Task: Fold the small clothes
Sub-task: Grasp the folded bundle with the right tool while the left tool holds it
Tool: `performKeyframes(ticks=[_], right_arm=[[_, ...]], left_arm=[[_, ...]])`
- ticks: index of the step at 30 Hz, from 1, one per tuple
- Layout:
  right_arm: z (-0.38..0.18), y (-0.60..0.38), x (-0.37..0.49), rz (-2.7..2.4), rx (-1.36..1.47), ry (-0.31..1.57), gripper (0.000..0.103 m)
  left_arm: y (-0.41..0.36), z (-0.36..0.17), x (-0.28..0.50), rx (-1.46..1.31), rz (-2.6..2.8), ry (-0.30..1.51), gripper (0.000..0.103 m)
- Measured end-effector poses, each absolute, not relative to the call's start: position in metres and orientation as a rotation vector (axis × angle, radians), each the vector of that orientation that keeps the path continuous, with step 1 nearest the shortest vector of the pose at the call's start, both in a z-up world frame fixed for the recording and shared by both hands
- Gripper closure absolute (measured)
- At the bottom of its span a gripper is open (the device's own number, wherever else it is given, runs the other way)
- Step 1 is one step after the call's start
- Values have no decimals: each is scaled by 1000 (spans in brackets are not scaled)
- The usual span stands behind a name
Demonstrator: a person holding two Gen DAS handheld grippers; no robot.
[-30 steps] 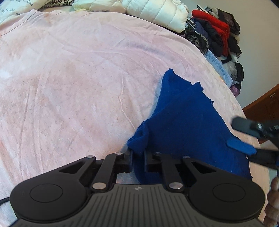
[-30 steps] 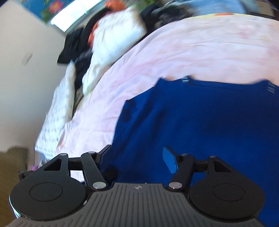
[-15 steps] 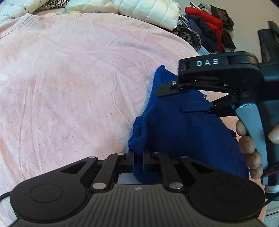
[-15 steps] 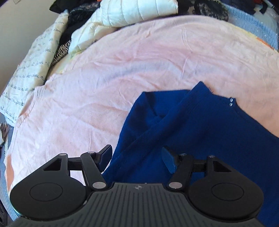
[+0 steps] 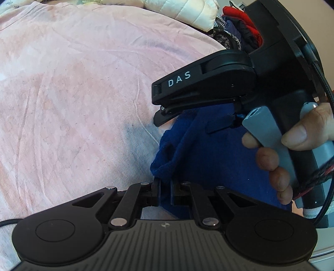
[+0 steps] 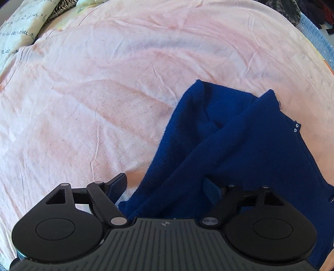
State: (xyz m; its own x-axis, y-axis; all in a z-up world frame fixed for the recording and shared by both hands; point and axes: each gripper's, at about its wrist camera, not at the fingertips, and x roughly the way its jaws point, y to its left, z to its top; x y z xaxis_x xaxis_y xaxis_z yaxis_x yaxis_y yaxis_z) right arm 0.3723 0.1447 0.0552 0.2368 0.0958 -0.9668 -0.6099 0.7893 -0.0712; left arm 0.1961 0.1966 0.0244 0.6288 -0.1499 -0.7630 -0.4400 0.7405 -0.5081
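1. Left wrist view: the left gripper (image 5: pixel 165 192) has its fingers clamped on a bunched edge of the blue knit garment (image 5: pixel 219 158), at the near edge of the bed.
2. Just beyond it, the right gripper (image 5: pixel 183 123), marked DAS, hangs over the same garment, held by the person's right hand (image 5: pixel 292 150).
3. Right wrist view: the right gripper (image 6: pixel 165 185) has its jaws spread wide, one finger (image 6: pixel 118 184) over bare sheet, the other over the blue cloth; it grips nothing.
4. That garment (image 6: pixel 240 150) lies crumpled on the sheet, a fold running from its far corner down toward the tool, with two small snaps near its right edge.
5. Under everything is a pink bedsheet (image 5: pixel 73 93), wrinkled and faintly mottled, filling most of both views.
6. At the far edge of the bed sits a white quilted jacket (image 5: pixel 187 10), and beside it a heap of red and dark clothes (image 5: pixel 240 25).
7. A pale pillow printed with script (image 6: pixel 18 29) lies at the far left corner, and a grey-blue blanket (image 6: pixel 317 37) edges the bed on the right.
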Motion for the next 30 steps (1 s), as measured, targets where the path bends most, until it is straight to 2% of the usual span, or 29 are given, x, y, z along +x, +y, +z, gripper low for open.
performKeyframes(ticks=[4, 5, 7, 9, 12, 15, 23, 30], right_arm=[[54, 149, 372, 527, -513, 1221, 22], [55, 147, 373, 537, -508, 1214, 26], [59, 140, 377, 541, -487, 1209, 36], [65, 130, 380, 538, -483, 1181, 63], [74, 109, 386, 581, -379, 1181, 80], [83, 85, 385, 623, -251, 1168, 88], [107, 2, 377, 736, 98, 1073, 89], [114, -116, 361, 735, 311, 981, 89]], left_arm=[[197, 22, 193, -748, 179, 891, 96], [198, 22, 195, -749, 178, 891, 96], [198, 22, 195, -746, 179, 890, 96], [198, 22, 193, -745, 185, 892, 95], [196, 25, 196, -735, 192, 893, 95], [191, 29, 194, -717, 191, 888, 95], [161, 54, 189, -638, 139, 849, 95], [89, 74, 191, -521, -27, 841, 95]])
